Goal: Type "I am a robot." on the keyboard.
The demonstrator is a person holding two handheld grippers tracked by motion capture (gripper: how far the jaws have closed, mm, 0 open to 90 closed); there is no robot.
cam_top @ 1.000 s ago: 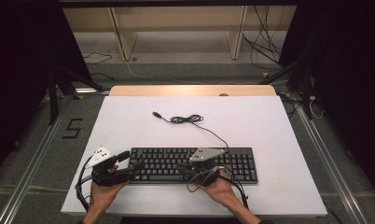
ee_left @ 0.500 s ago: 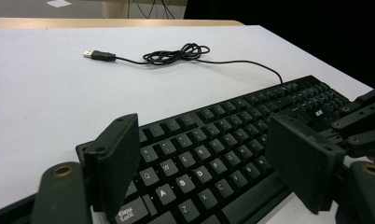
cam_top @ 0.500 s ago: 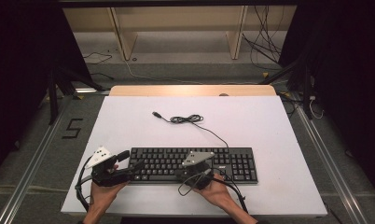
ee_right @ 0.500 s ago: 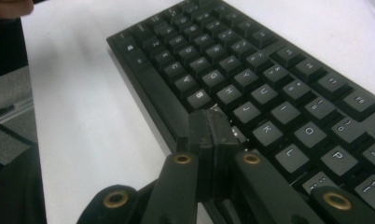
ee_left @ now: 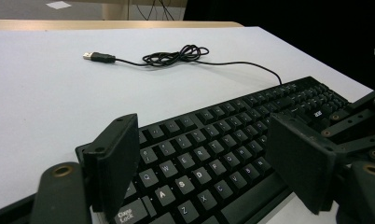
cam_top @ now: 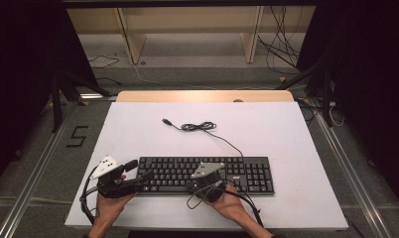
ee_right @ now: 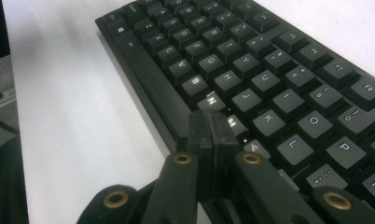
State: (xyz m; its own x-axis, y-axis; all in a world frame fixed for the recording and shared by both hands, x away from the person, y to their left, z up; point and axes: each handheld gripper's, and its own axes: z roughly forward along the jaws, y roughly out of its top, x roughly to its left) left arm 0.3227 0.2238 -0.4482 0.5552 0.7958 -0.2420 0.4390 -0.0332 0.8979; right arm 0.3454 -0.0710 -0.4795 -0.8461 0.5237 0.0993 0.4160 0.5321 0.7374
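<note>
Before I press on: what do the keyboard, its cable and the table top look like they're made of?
Keyboard: looks like black matte plastic, with dull keycaps and printed white legends. Cable: thin and black, probably rubber or PVC sheathed; it lies in a loose coil and ends in a metal USB plug. Table: smooth matte white top, likely laminate; a pale wood-coloured strip shows along its far edge.

We see a white rectangular tabletop [cam_top: 138,134] with a pale wooden strip [cam_top: 202,96] along its far edge. Beyond stands a light wooden shelf frame [cam_top: 252,34]. Loose black cables [cam_top: 282,49] lie on the grey floor, and a black "5" marking [cam_top: 77,136] sits left of the table.
</note>
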